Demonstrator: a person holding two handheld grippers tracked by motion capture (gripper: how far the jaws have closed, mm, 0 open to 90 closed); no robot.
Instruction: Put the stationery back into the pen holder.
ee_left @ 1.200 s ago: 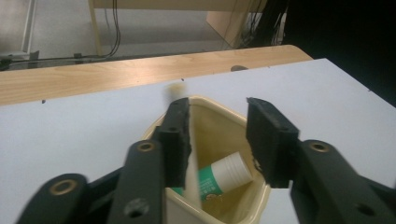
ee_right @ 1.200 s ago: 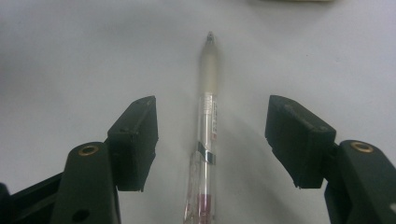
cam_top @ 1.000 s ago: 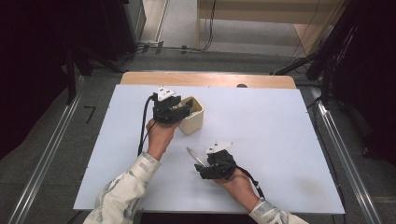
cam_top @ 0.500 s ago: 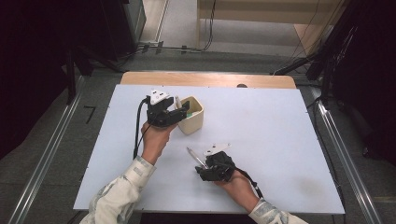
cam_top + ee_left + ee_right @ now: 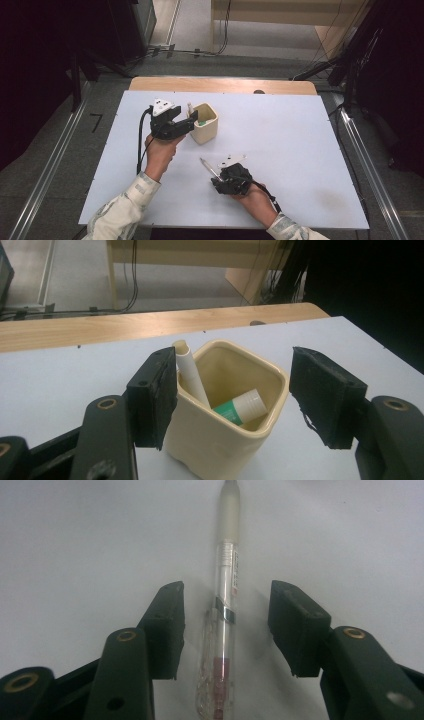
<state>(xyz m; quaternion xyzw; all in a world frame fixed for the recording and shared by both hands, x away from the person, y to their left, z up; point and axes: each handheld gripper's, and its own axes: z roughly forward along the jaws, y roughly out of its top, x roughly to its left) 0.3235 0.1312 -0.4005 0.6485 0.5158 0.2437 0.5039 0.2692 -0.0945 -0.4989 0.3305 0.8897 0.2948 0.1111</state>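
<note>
My left gripper (image 5: 192, 122) sits toward the far left part of the white table (image 5: 300, 130), just beside the cream cup (image 5: 205, 122). In the left gripper view its jaws stand apart with the cup (image 5: 225, 405) between them: the left pad is against or very nearly against the cup's wall, I cannot tell which, while the right pad stands clear of it, so I have no clamp on the cup. These jaws opened a little within the last second. Inside the cup I see a white stick (image 5: 190, 372) leaning upright against the wall next to my left pad, and a white tube with a green band (image 5: 240, 407) lying tilted lower down. My right gripper (image 5: 215, 177) is near the table's near edge, roughly at its middle, lowered over a clear pen (image 5: 209, 169) that lies flat on the table. In the right gripper view the pen (image 5: 225, 610) runs lengthwise between the two jaws, with a gap on each side; the jaws have just been closing toward it, yet neither pad touches the barrel. The cup and the pen are well apart from each other.
</note>
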